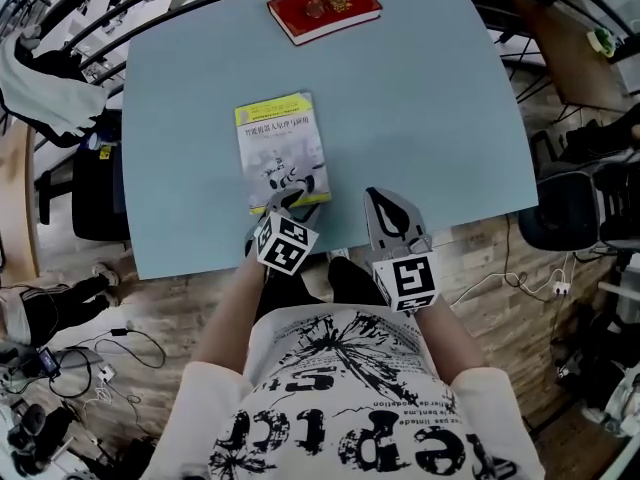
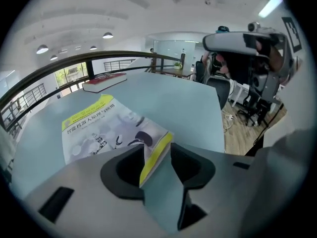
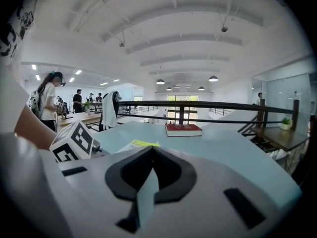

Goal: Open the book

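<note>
A closed book (image 1: 282, 148) with a yellow and white cover lies flat near the front of the light blue table (image 1: 430, 118). My left gripper (image 1: 285, 205) is at the book's near edge. In the left gripper view the book (image 2: 99, 128) lies ahead, and its near corner with the yellow band sits in the gap of the open left gripper (image 2: 154, 152). My right gripper (image 1: 382, 198) hovers over the table's front edge, to the right of the book. The right gripper (image 3: 150, 150) has its tips together and holds nothing. The book (image 3: 139, 144) shows just beyond it.
A red book (image 1: 323, 10) lies at the table's far edge. A dark railing (image 3: 208, 104) runs behind the table. Office chairs (image 1: 560, 213) stand on the right, and cables lie on the wooden floor (image 1: 490, 268). People stand at desks (image 3: 49, 103) far off to the left.
</note>
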Available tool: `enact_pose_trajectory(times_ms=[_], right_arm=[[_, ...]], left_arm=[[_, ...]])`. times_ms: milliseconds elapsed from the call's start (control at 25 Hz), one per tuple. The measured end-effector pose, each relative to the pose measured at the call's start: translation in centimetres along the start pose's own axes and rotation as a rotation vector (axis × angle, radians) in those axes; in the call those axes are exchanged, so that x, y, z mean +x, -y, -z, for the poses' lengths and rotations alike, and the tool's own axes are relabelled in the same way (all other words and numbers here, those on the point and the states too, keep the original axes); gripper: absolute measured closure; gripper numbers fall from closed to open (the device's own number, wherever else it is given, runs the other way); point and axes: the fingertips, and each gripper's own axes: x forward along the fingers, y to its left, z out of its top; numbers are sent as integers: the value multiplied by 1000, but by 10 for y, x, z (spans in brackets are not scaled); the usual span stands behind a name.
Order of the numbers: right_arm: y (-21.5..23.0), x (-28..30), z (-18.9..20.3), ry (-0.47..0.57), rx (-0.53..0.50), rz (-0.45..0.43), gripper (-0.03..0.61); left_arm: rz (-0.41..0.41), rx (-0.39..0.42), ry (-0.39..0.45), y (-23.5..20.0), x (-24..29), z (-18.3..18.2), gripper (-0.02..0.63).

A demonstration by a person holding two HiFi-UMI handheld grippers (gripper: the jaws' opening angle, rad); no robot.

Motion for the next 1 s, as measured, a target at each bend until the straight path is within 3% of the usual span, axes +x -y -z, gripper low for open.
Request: enact_pose_trajectory(times_ms=[240, 400, 520, 760, 1000], right_arm=[[7, -5, 6, -7, 13, 30, 568], [8, -7, 4, -2, 21, 41, 568], [8, -7, 0, 7, 17, 39, 568], [1, -9, -4, 26, 11, 22, 568], [-14, 0, -20, 42, -11, -28, 568]], left_arm=[[-16, 25, -12, 0, 6, 2, 444], [-4, 59, 5, 0, 5, 0, 483], [-34, 68, 42, -1, 0, -5, 561], [-25, -70, 116, -6, -15, -13, 591], [-40, -103, 188, -16, -43, -30, 592]])
